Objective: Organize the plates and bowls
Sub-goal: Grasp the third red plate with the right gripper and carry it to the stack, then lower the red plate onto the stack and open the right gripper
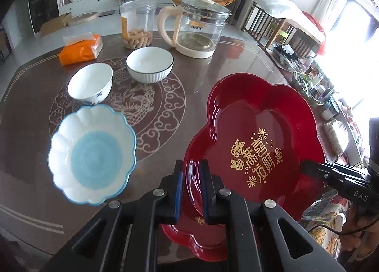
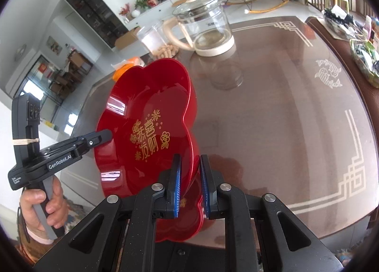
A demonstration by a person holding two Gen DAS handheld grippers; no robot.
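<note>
I have the upper red plate [image 1: 258,134] pinched at 2 places: my left hand-held gripper [image 1: 192,191] clamps its near rim, and my right hand-held gripper [image 2: 190,186] closes narrow on the opposite rim, pads on either side of the wall. Both look shut on the plate, which is tilted and lifted above a second red plate [image 1: 196,236] lying on the table [image 1: 28,177] near its front edge. I judge that holding opposite rims keeps this wide, slick dish from swinging while I line its lobes up with the 1 below for stacking.

The 3 bowls sit apart toward the table's left: the blue-centred scalloped bowl [image 1: 92,153] nearest the front, the small white bowl [image 1: 91,82] behind it, the ribbed bowl [image 1: 149,64] further back. They await sorting.
</note>
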